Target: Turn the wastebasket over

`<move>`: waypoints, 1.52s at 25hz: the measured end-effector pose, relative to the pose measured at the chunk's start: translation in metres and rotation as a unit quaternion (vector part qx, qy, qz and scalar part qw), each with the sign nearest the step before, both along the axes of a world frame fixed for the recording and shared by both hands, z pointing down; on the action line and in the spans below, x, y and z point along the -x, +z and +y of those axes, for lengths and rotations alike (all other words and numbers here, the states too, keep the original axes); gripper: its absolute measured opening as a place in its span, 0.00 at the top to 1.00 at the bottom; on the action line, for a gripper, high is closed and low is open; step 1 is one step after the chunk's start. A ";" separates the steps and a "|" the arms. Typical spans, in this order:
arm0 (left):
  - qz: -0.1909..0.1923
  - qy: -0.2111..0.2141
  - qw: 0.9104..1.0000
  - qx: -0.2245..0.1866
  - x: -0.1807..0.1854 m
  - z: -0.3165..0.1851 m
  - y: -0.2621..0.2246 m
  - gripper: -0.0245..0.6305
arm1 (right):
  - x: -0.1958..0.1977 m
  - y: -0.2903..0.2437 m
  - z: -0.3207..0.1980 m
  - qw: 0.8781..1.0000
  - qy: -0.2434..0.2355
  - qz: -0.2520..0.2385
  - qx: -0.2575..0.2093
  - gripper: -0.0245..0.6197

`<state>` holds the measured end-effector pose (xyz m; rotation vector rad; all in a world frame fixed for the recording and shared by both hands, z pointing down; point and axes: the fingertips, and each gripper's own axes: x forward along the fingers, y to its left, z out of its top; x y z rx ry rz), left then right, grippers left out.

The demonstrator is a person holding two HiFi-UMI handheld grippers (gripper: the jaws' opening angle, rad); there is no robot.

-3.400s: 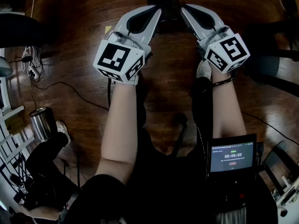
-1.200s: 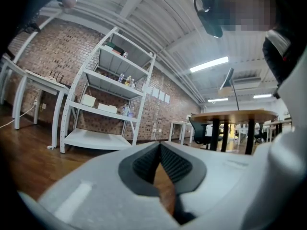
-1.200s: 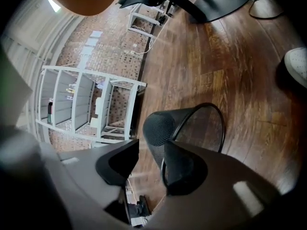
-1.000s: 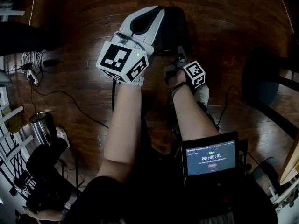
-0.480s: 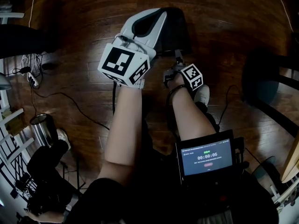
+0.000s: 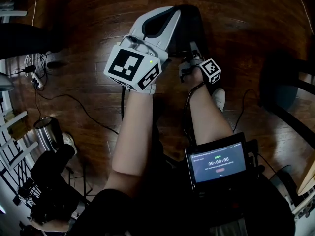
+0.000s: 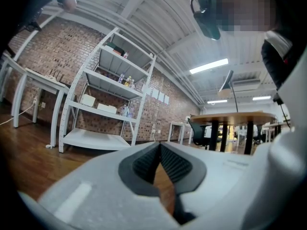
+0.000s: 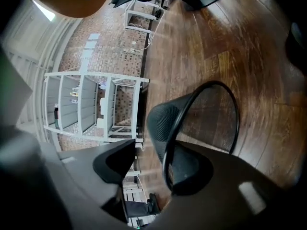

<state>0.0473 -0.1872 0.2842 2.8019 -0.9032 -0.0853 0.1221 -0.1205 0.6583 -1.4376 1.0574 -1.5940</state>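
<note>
A black wire-mesh wastebasket point(image 6: 189, 26) stands on the dark wooden floor, just right of my left gripper point(image 6: 167, 14). That gripper is held level above the floor and its ribbed pads point(image 7: 148, 163) meet at the tips with nothing between them. My right gripper point(image 6: 193, 48) is lower, at the basket's near side. In the right gripper view the wastebasket point(image 8: 160, 121) shows its open mouth, and its thin rim runs between the jaws of the right gripper point(image 8: 151, 152). The jaws are closing, the rim lies by one pad, and a gap remains at the other.
A steel cylinder point(image 6: 47, 131) stands at the left near cables and a power strip point(image 6: 34, 77). A dark chair base point(image 6: 285, 82) is at the right. A timer screen point(image 6: 219, 161) hangs at the person's waist. White shelving point(image 7: 103, 104) and a table point(image 7: 230, 116) stand farther off.
The right gripper has dropped from beside the left one and moved up the picture to the wastebasket's near rim. The left gripper has stayed where it was.
</note>
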 end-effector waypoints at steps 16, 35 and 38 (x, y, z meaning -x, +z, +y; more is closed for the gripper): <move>0.003 -0.020 1.000 0.011 0.021 -0.012 -0.005 0.96 | 0.001 -0.029 -0.035 0.994 -0.056 0.087 -0.036 0.92; 0.019 -0.036 0.999 -0.025 0.049 -0.018 -0.020 0.96 | 0.025 -0.062 -0.059 0.749 -0.451 0.485 -0.005 0.93; 0.018 -0.038 0.999 -0.027 0.053 -0.018 -0.020 0.96 | 0.056 -0.052 -0.052 0.625 -0.546 0.557 -0.016 0.93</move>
